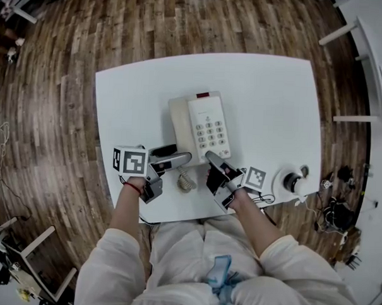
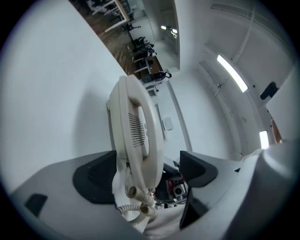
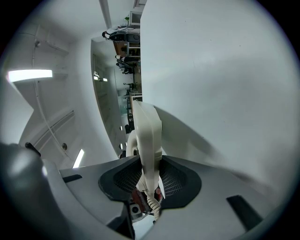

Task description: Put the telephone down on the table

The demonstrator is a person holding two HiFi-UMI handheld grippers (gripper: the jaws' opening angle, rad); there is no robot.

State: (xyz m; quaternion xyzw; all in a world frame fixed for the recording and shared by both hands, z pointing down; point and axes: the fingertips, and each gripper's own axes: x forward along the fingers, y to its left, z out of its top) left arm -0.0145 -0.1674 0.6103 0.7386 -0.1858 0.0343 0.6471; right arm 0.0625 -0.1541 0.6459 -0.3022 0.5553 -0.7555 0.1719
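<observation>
**Handset clamped in my right tool, left tool loose around it**

Both my forearms reach in from the near edge of the desk (image 1: 269, 101). My hands are close together and the tools angle in toward each other. My right tool (image 3: 150, 176) has its pads pressed on both sides of the cream handset (image 3: 149, 133), gripping it edge-on. My left tool (image 2: 147, 164) stands open: the handset lies against one pad, with a clear gap to the other. The handset sits between the two tools, just on the near side of the telephone base (image 1: 205, 121). Its coiled cord (image 1: 185, 180) trails from the near end. I cannot tell whether the handset touches the desk.
</observation>
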